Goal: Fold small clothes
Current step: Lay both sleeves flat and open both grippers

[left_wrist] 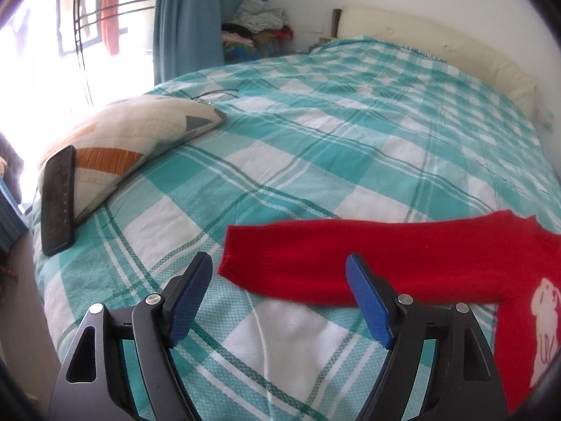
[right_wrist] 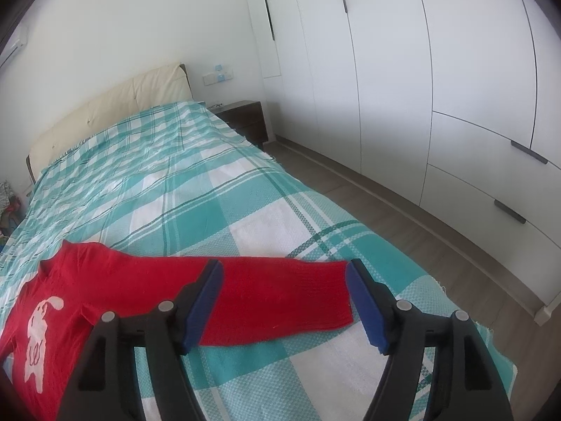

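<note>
A small red knit sweater (left_wrist: 403, 256) with a white animal motif lies flat on the teal checked bedspread (left_wrist: 315, 133), sleeves spread to both sides. My left gripper (left_wrist: 278, 273) is open above the cuff end of one sleeve, empty. In the right wrist view the sweater (right_wrist: 105, 280) lies at lower left and its other sleeve (right_wrist: 280, 294) reaches right. My right gripper (right_wrist: 284, 280) is open, its fingers standing either side of that sleeve near the cuff, holding nothing.
A patterned pillow (left_wrist: 133, 140) and a black phone (left_wrist: 58, 200) lie at the bed's left edge. A cream headboard (left_wrist: 438, 42), a clothes pile (left_wrist: 259, 21), a curtain and window are beyond. White wardrobes (right_wrist: 420, 70), a nightstand (right_wrist: 245, 119) and wooden floor flank the right side.
</note>
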Available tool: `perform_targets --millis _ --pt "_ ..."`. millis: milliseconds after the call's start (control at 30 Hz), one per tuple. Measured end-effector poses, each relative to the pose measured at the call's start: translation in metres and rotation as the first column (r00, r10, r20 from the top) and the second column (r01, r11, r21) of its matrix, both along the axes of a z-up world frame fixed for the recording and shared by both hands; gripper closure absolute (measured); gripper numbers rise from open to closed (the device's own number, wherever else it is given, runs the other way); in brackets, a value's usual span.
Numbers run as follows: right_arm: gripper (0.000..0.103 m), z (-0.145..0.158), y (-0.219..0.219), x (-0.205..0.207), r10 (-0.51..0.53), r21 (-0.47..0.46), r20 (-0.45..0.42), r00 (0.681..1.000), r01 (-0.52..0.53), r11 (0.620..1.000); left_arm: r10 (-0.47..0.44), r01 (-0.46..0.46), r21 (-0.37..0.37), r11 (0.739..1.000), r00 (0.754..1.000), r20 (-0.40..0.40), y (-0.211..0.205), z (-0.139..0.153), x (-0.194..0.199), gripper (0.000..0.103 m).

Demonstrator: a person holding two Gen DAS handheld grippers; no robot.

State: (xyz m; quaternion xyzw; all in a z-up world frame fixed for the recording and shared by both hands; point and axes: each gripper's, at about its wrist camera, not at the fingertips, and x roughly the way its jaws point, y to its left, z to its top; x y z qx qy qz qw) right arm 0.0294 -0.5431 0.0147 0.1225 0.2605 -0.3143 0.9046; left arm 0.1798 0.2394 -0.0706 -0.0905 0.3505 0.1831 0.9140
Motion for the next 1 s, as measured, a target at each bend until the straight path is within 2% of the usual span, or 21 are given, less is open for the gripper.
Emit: perform_targets --millis 33,133,233,300,367,467,567,700,833,1000 --pt "0.030 0.001 0.002 -0.002 -0.003 -0.006 0.007 1.000 0.003 1.000 -0.045 0.044 0.006 0.999 0.999 0.025 -0.013 0.004 -0.006 0.013" --pt "0.030 0.009 0.011 -0.011 -0.004 -0.032 0.044 0.999 0.006 0.999 -0.174 0.174 -0.008 0.985 0.983 0.058 -0.050 0.007 -0.016 0.009" --pt "0.025 0.016 0.029 -0.022 0.023 -0.071 0.094 0.995 -0.017 0.997 -0.287 0.288 -0.100 0.952 0.958 0.031 -0.079 -0.005 -0.012 0.008" --pt "0.022 0.019 0.044 -0.027 0.059 -0.100 0.114 0.992 -0.048 0.994 -0.326 0.322 -0.152 0.935 0.945 -0.005 -0.092 -0.018 -0.004 0.008" --pt "0.022 0.019 0.060 -0.026 0.110 -0.127 0.107 0.988 -0.096 0.987 -0.345 0.332 -0.164 0.929 0.937 -0.054 -0.106 -0.032 0.000 0.008" --pt "0.021 0.013 0.081 -0.017 0.208 -0.156 0.062 0.976 -0.196 0.968 -0.363 0.349 -0.120 0.929 0.924 -0.117 -0.120 -0.044 0.004 0.008" --pt "0.021 0.005 0.093 -0.003 0.264 -0.185 0.015 0.964 -0.257 0.949 -0.368 0.353 -0.114 0.929 0.916 -0.159 -0.125 -0.053 0.007 0.008" --pt "0.021 -0.003 0.092 0.008 0.270 -0.170 -0.015 0.963 -0.268 0.948 -0.373 0.355 -0.122 0.927 0.906 -0.199 -0.126 -0.061 0.007 0.007" --pt "0.021 -0.003 0.090 0.004 0.262 -0.160 -0.007 0.965 -0.260 0.952 -0.379 0.359 -0.123 0.925 0.896 -0.231 -0.130 -0.067 0.009 0.001" --pt "0.021 -0.004 0.085 0.003 0.248 -0.145 -0.006 0.969 -0.246 0.958 -0.378 0.362 -0.108 0.926 0.888 -0.262 -0.134 -0.073 0.010 0.000"
